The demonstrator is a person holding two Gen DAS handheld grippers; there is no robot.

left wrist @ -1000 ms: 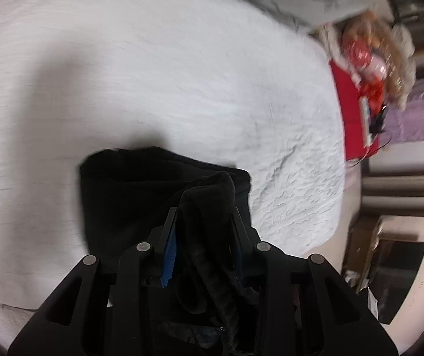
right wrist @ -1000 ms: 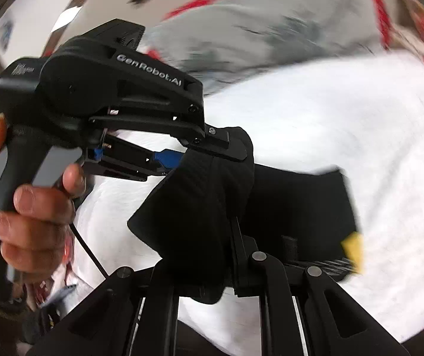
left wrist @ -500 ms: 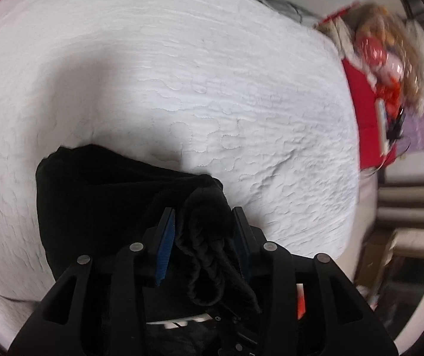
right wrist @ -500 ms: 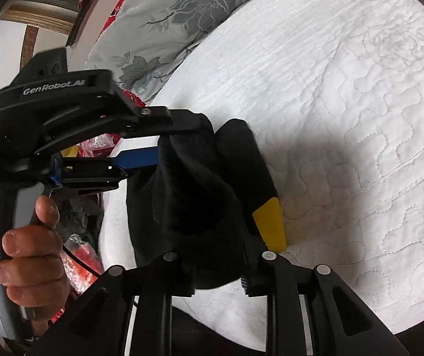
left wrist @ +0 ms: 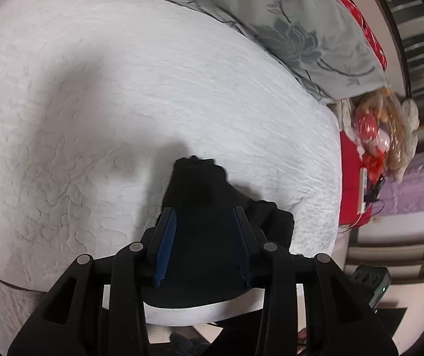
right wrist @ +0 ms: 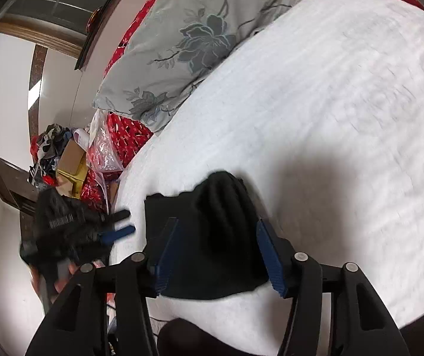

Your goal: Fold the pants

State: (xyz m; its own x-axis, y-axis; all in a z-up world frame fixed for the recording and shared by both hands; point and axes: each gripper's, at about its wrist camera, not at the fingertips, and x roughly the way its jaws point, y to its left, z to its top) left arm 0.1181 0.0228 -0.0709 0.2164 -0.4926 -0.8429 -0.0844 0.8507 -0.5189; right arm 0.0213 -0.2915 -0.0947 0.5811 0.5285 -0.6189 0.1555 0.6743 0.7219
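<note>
The black pants lie folded into a small bundle on the white quilted bed, near its front edge. My left gripper is open, its fingers apart on either side of the bundle, just above it. In the right wrist view the same bundle lies between the spread fingers of my open right gripper. The left gripper also shows there at the left, blurred, beside the bundle's left edge, apart from the cloth.
A grey flowered pillow lies at the head of the bed, over a red cover. A plastic-wrapped toy sits off the bed's right side. Boxes and bags are piled off the left side.
Both grippers held folds of the pants above the bed. Now both have opened and let go, and the bundle lies on the quilt. The left gripper has drawn away to the left.
</note>
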